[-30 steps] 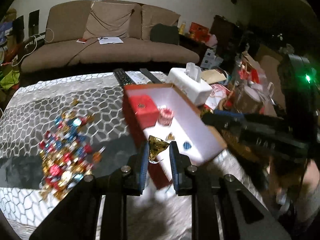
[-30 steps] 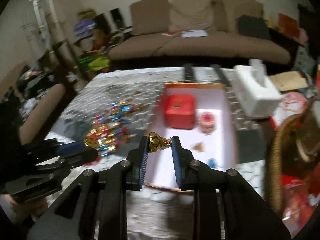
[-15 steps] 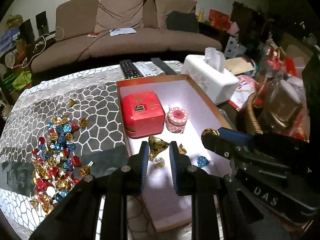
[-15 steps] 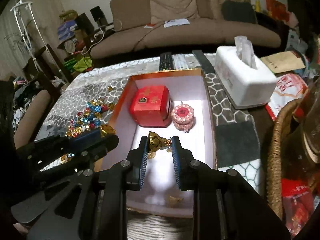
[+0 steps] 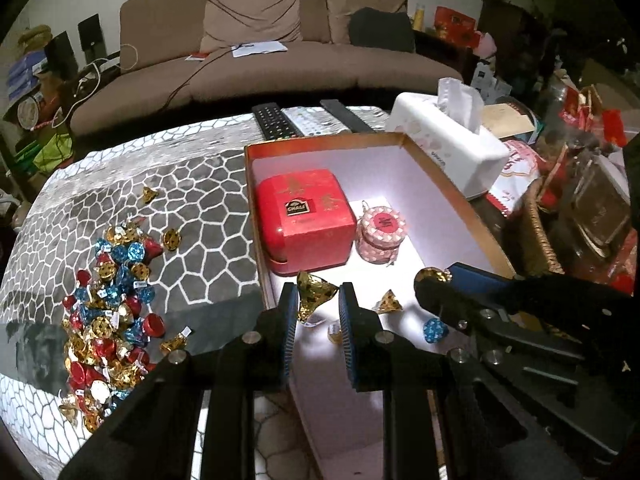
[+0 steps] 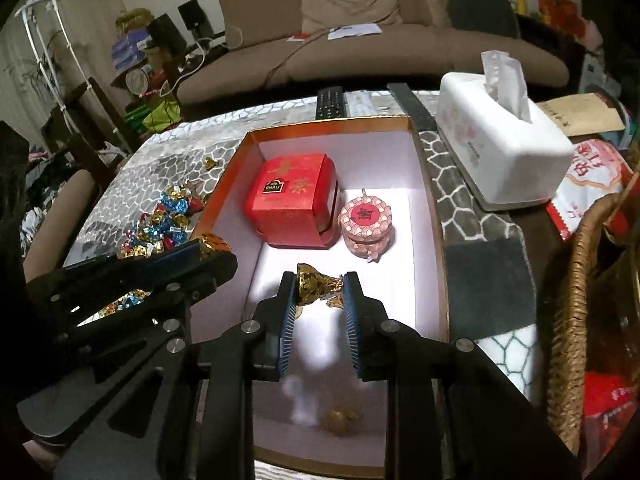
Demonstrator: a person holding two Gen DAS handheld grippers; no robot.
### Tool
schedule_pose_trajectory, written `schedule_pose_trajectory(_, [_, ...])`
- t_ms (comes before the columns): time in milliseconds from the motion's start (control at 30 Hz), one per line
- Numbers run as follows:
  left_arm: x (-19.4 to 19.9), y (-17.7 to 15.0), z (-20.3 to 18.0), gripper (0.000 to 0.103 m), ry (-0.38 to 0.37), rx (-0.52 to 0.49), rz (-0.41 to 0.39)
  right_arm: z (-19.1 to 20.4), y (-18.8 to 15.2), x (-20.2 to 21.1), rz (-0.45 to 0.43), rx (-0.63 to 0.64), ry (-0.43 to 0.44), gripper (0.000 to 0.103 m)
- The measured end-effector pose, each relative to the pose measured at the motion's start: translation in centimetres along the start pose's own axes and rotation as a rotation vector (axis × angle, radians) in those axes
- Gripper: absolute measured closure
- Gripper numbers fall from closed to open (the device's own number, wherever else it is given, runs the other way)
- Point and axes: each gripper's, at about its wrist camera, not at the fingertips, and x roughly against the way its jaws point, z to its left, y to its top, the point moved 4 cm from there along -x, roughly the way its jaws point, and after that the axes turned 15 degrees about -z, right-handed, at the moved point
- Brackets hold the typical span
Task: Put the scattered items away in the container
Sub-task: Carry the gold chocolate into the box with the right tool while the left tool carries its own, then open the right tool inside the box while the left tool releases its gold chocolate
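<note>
An orange-rimmed box [image 5: 440, 184] with a white floor sits on the table; it also shows in the right wrist view [image 6: 434, 216]. My left gripper [image 5: 316, 300] is shut on a gold foil candy [image 5: 314, 292] above the box's near left part. My right gripper [image 6: 318, 288] is shut on another gold foil candy [image 6: 310, 286] over the box's middle. A pile of red, blue and gold candies [image 5: 108, 304] lies on the table left of the box. A few loose candies [image 5: 434, 328] lie on the box floor.
A red tea tin [image 5: 304, 216] and a small pink jar [image 5: 380, 232] stand inside the box. A white tissue box [image 5: 448, 148] stands at the right, remotes [image 5: 276, 120] lie behind, and a wicker basket [image 6: 576, 300] stands at the far right.
Both grippers have moved from the table side over the box, each still holding its gold candy, and have come lower toward the box floor.
</note>
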Motion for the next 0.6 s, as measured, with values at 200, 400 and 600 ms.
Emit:
schedule_pose_trajectory(200, [-0.9, 0.5, -0.1, 0.082, -0.003, 0.006, 0.014, -0.4, -0.3, -0.6, 0.027, -0.014, -0.006, 0.081])
schedule_pose_trajectory(400, [-2.1, 1.0, 0.1, 0.082, 0.0, 0.029, 0.026, -0.6, -0.5, -0.8, 0.04, 0.0, -0.002, 0.081])
schedule_pose_trajectory(600, [-3.2, 1.7, 0.1, 0.075, 0.009, 0.025, 0.031, 0.0, -0.7, -0.9, 0.037, 0.064, -0.033, 0.078])
